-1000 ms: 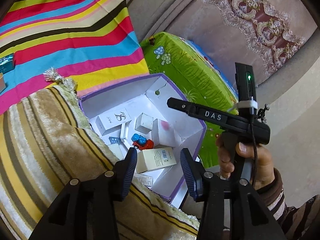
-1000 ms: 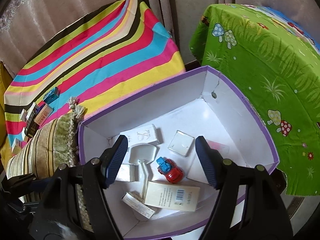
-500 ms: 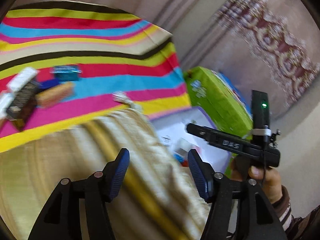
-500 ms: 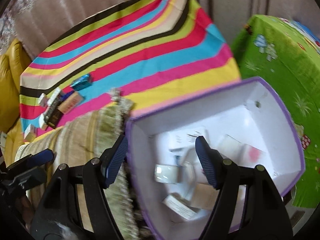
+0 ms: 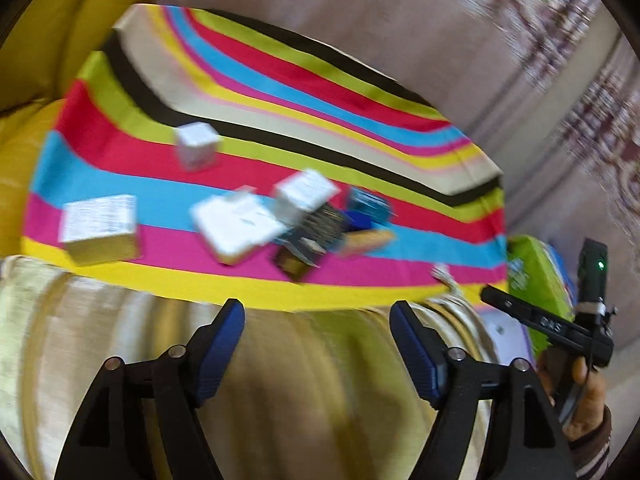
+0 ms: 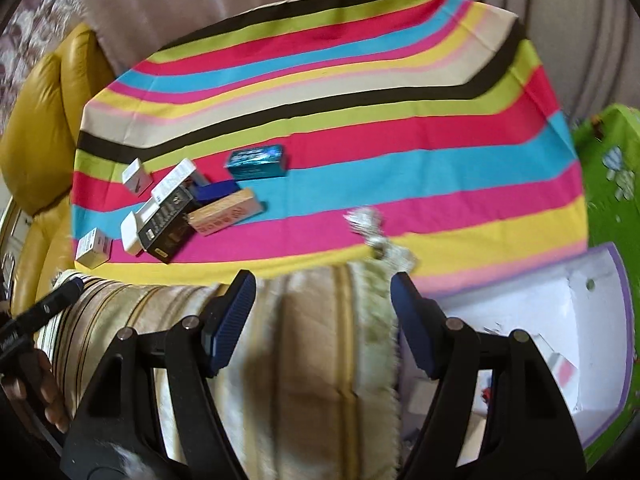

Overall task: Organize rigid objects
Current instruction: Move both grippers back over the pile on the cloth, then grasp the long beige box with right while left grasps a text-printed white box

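**Striped cloth, scattered boxes, both grippers empty**

Striped cloth (image 6: pixel 320 128) lies ahead of both tools, beyond a beige-and-gold cushion (image 6: pixel 304 352) that fills the space under the fingers. The right wrist view alone shows the purple-rimmed white box (image 6: pixel 608 264) at the tool's right, beside a green cloth (image 6: pixel 612 184). It also shows sharply the teal box (image 6: pixel 258 162) and the tan box (image 6: pixel 224 213) (long axis slanting up toward the right), with a black box (image 6: pixel 168 228) touching it. The left wrist view is blurred; only there a white box (image 5: pixel 198 151) stands clearly apart from the cluster. The left gripper (image 5: pixel 318 344) holds nothing, jaws opening. The right gripper (image 6: pixel 322 316) stands apart, holding nothing.
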`<state>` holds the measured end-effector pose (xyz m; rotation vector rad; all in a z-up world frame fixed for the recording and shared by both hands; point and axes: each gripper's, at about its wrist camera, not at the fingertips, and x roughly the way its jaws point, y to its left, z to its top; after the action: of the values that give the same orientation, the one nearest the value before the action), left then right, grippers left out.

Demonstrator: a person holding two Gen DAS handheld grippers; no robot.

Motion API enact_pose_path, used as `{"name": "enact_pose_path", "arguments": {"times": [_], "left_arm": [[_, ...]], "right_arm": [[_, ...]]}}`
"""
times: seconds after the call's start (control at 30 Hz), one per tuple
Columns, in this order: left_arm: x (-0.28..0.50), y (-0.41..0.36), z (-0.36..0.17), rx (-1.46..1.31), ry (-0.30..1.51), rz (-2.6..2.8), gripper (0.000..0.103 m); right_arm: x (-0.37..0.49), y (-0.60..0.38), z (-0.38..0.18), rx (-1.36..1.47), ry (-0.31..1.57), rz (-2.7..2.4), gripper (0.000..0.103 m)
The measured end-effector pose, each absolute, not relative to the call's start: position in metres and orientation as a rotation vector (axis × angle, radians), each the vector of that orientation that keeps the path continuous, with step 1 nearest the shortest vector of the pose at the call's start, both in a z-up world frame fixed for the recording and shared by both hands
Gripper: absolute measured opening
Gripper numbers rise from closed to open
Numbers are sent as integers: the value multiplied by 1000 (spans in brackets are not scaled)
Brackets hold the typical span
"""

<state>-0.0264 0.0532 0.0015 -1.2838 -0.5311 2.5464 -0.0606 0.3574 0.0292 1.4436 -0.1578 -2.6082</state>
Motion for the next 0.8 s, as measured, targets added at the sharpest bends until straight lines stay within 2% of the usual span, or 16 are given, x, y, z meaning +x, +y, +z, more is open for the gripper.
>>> {"name": "enact_pose_path", "arguments": {"times": [0.2, 0.33, 0.5, 0.8], "left_arm": [[-40, 8, -6, -1347, -535, 2675, 82], [-47, -16, -9, -1398, -566, 2734, 83], [-53, -35, -11, -1453, -544, 2798, 85], [-74, -53, -21, -1549, -539, 2813, 87]], "right_arm": [[-80, 321, 19, 1462, -71, -2549, 73], [-94, 307, 16, 1462, -78, -2526, 73], [-111, 288, 11, 1449, -35, -2522, 85], [-135, 265, -5, 1467, 33, -2478, 87]]}}
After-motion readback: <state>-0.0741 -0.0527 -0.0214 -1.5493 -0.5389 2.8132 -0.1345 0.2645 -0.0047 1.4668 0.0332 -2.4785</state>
